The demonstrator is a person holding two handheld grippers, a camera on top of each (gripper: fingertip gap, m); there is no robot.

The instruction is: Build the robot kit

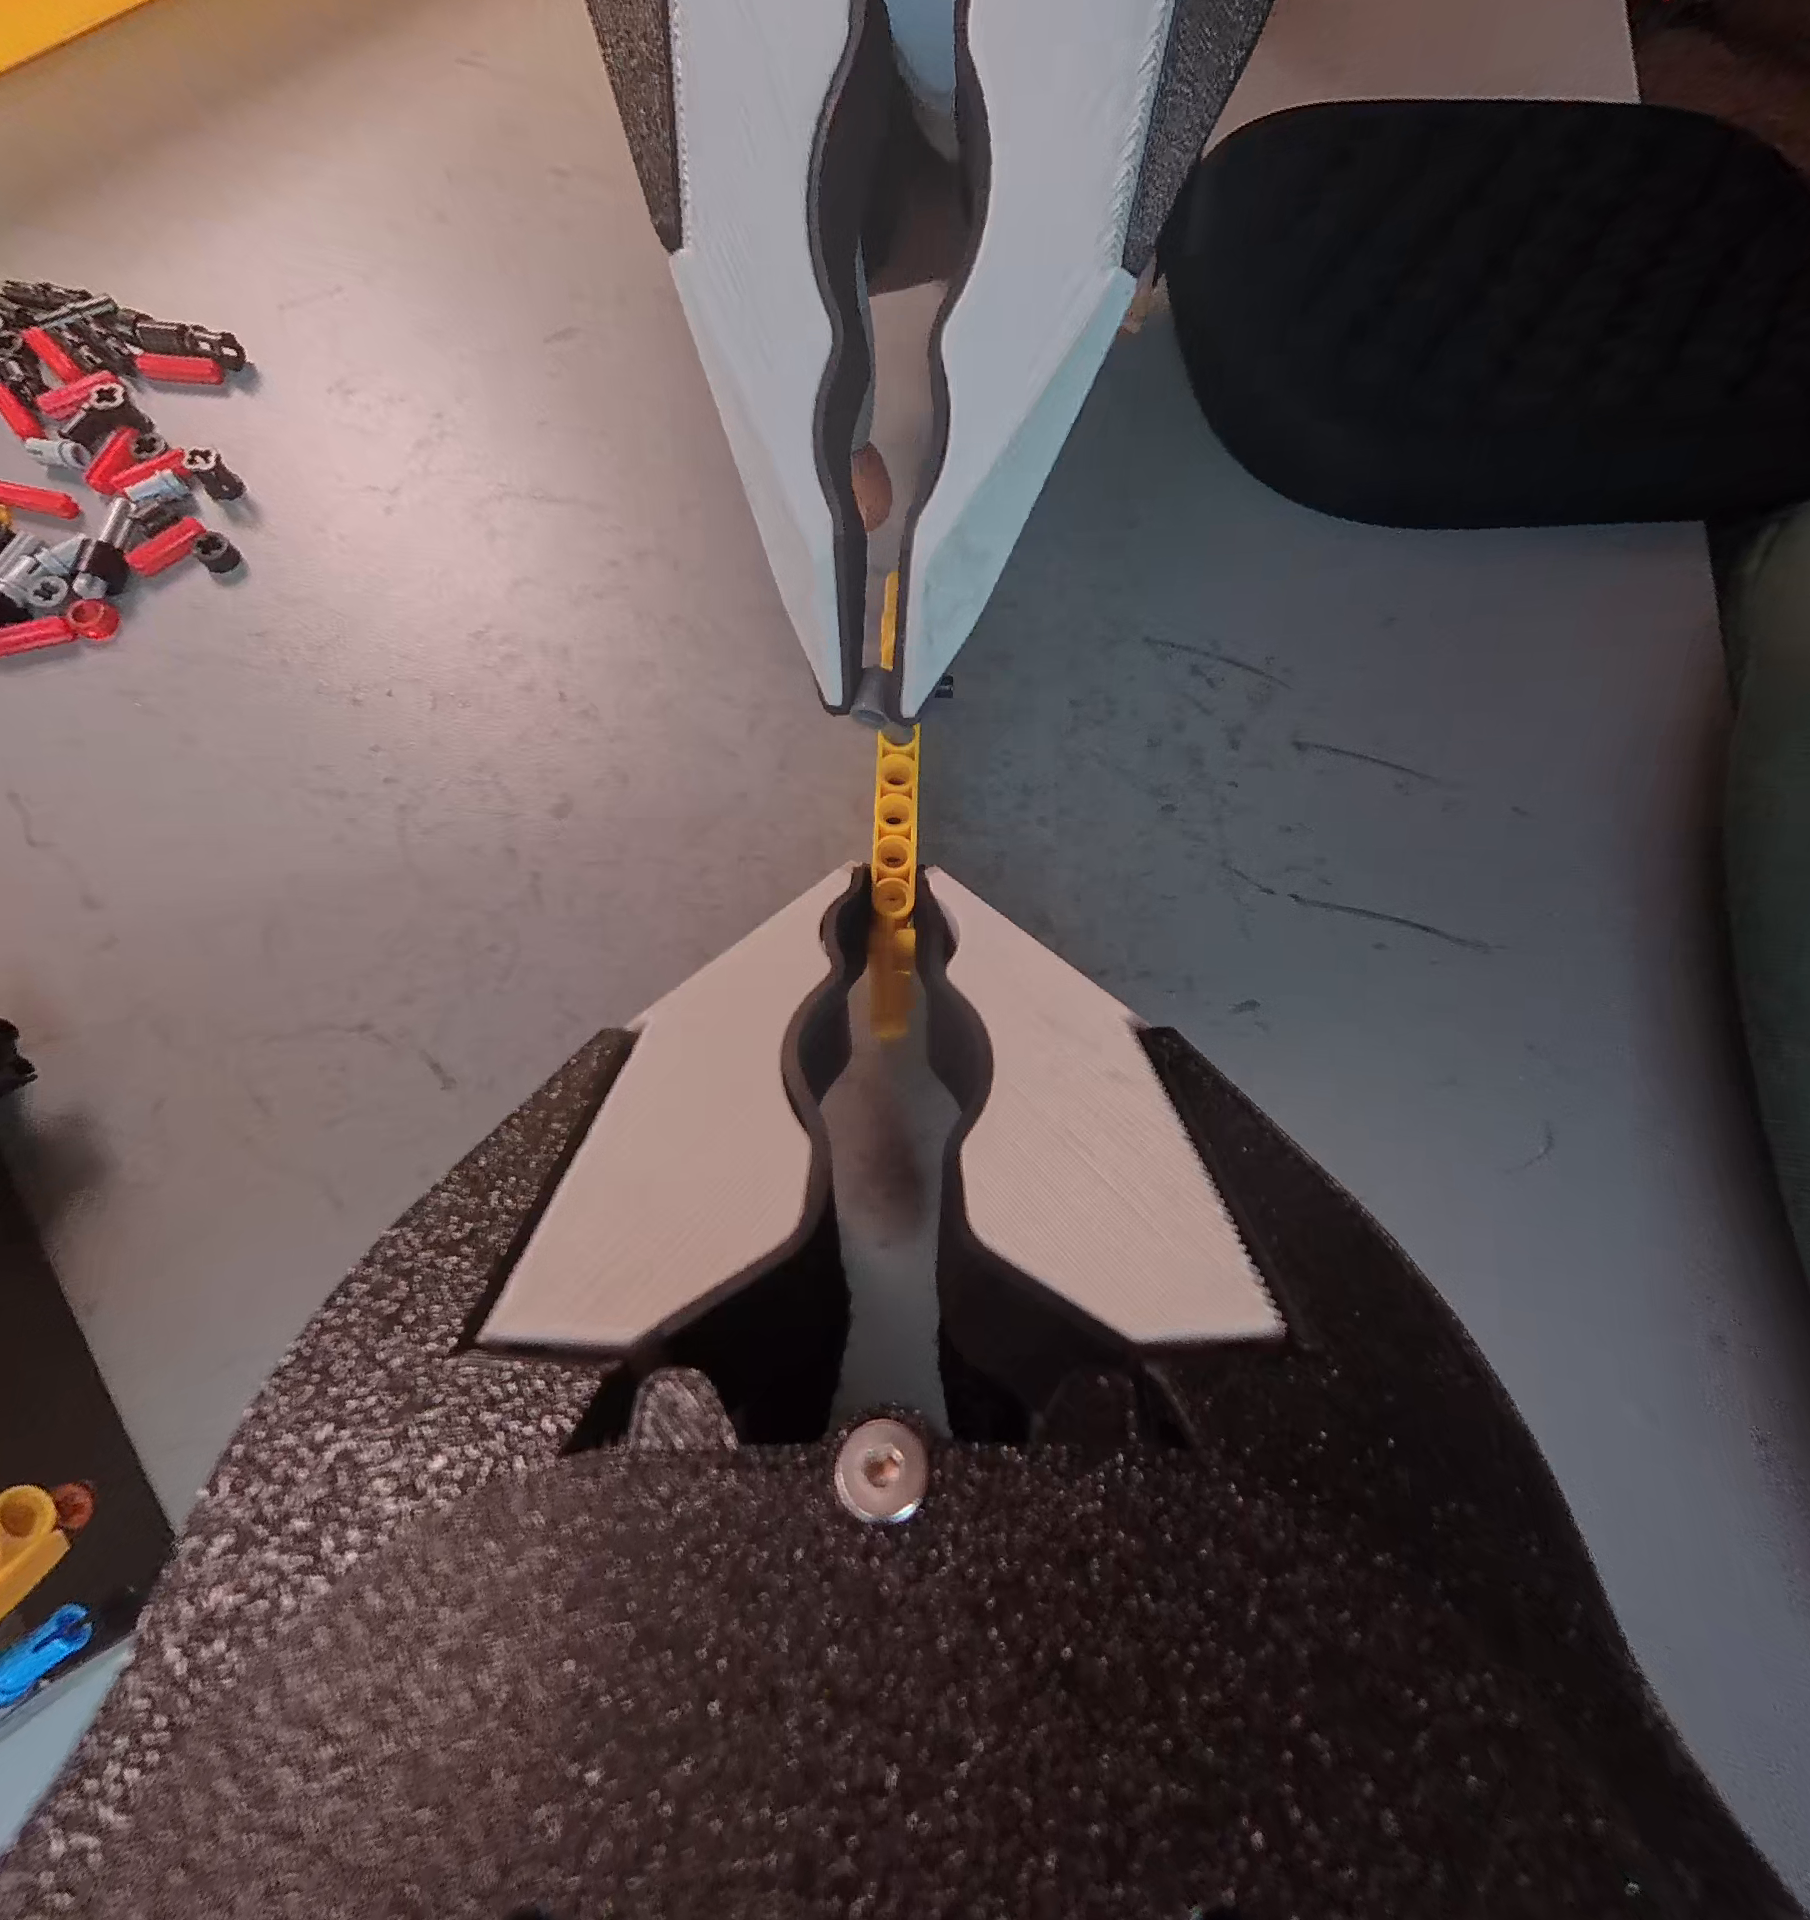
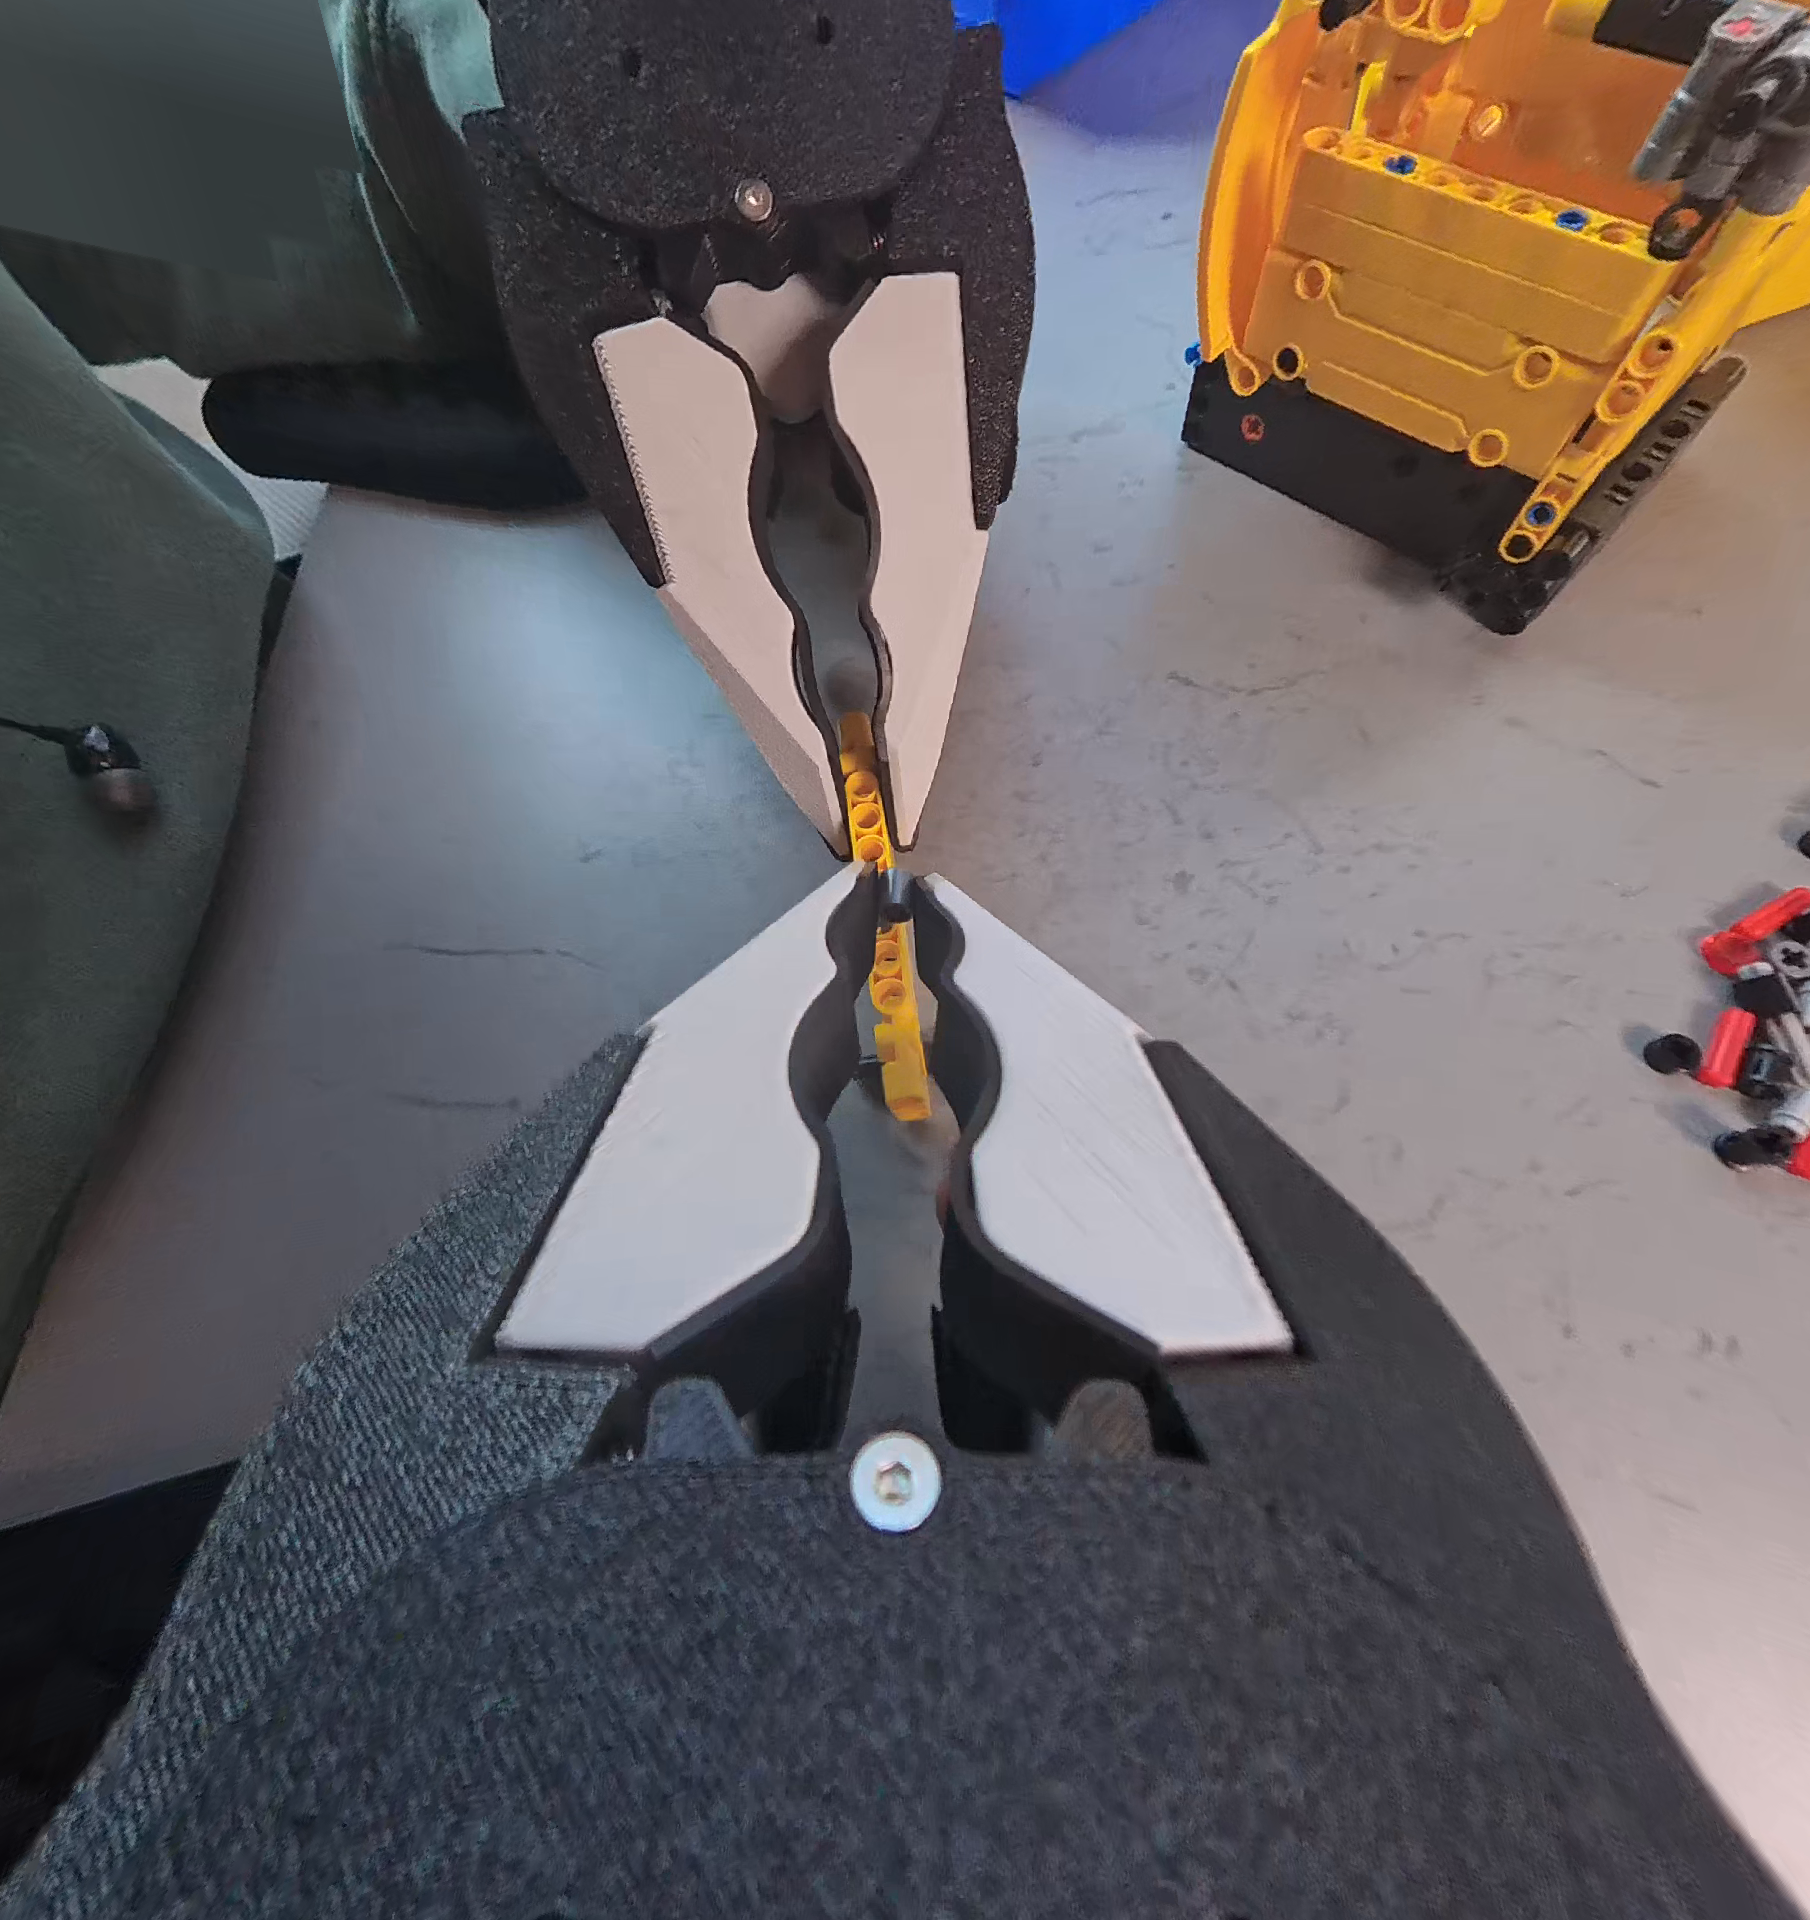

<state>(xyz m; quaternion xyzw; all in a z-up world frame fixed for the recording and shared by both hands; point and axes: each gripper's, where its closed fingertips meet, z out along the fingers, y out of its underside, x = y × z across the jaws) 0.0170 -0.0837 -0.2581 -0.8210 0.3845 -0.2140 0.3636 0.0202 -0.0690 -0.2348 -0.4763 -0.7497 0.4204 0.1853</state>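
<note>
Left gripper (image 1: 893,883) fingers pinch near end of yellow holed beam (image 1: 896,821), holding it level above worktop (image 1: 465,831). Right gripper (image 2: 893,883) fingers pinch dark pin (image 2: 893,896) at beam hole, opposing left. Loose connector pile (image 1: 80,468) far left.

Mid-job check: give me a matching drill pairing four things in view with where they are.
Things:
1. yellow beam
2. dark pin
3. loose red and grey parts
4. yellow model

Places:
A. scattered on the table
B. at the right gripper's tips
C. standing at the right view's top right
D. clamped in the left gripper

Pairs: 1-D, 2-B, 3-A, 4-C
</note>
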